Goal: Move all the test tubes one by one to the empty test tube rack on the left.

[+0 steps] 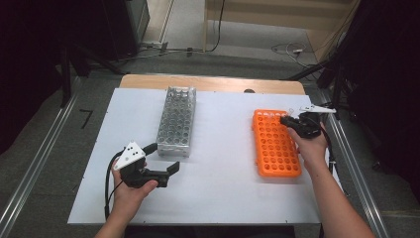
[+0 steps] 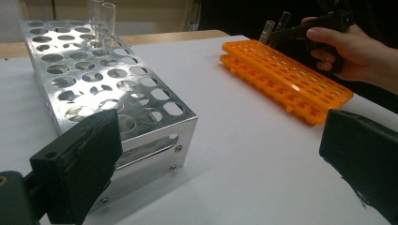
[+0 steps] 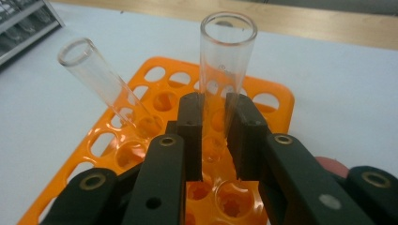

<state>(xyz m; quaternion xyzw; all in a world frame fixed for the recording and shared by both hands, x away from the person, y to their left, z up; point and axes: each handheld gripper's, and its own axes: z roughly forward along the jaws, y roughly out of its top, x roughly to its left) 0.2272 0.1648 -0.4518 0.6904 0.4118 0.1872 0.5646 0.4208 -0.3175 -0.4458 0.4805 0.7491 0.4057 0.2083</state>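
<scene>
1. test tube, clear glass and upright, is clamped between the jaws of the right gripper at the far end of the orange rack, its lower end seen in one of the rack's holes.
2. at the left of the tabletop, the left gripper is held with its jaws wide apart and nothing between them, just beside the near end of the metal rack.
3. two glass tubes are seen standing at the far end of the metal rack in the left gripper view.
4. the orange rack lies to the right, well apart from the metal rack.
5. a second tube is seen leaning in the orange rack, just beside the clamped one.
6. the right gripper is held over the far end of the orange rack.
</scene>
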